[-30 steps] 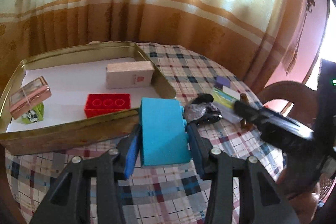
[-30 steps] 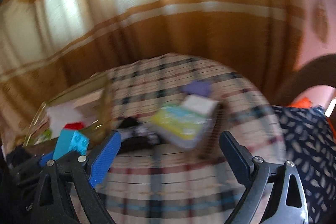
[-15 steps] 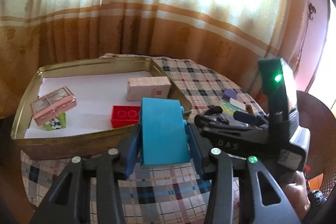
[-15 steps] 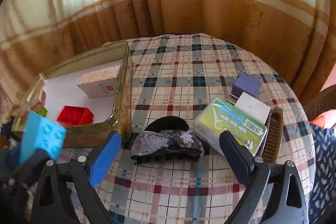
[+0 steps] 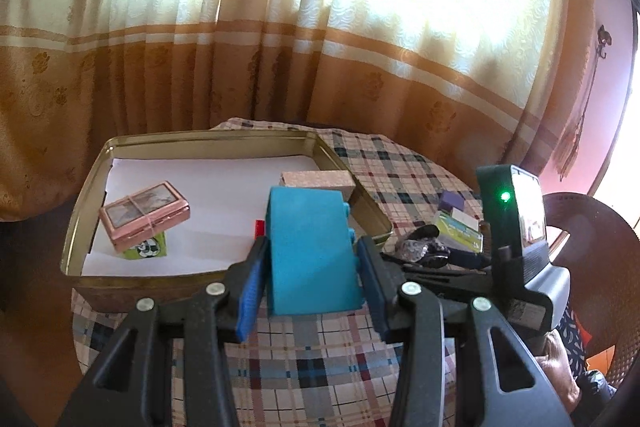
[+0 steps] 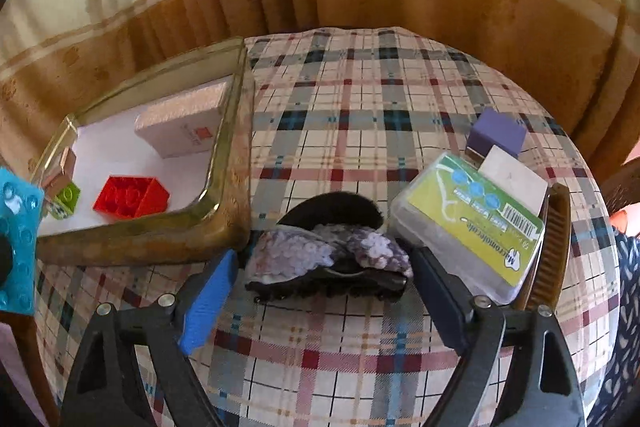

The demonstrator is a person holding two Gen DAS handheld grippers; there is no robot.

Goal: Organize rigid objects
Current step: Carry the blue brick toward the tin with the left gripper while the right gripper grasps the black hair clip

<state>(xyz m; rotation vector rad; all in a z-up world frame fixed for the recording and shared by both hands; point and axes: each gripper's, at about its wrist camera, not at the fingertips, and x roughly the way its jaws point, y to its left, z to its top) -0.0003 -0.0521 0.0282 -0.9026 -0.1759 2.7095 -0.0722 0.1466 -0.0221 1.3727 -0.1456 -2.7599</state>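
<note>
My left gripper (image 5: 310, 259) is shut on a blue toy brick (image 5: 312, 251) and holds it above the table, near the front rim of the gold tin tray (image 5: 224, 277). The brick also shows at the left edge of the right wrist view (image 6: 18, 239). My right gripper (image 6: 324, 291) is open, its fingers on either side of a dark sequined hair claw clip (image 6: 332, 259) on the tablecloth, apart from it. In the tray lie a red brick (image 6: 130, 195), a pink box (image 6: 184, 125), and a pink case on a green block (image 5: 144, 215).
To the right of the clip lie a clear box with a green label (image 6: 472, 223), a white block (image 6: 514, 179), a purple block (image 6: 496, 137) and a brown comb (image 6: 550, 235). The round table has a plaid cloth (image 6: 360, 107); curtains hang behind. A chair (image 5: 588, 247) stands at the right.
My left gripper has risen and pulled back with the blue brick. My right gripper has moved forward and down, so its open fingers now flank the hair clip.
</note>
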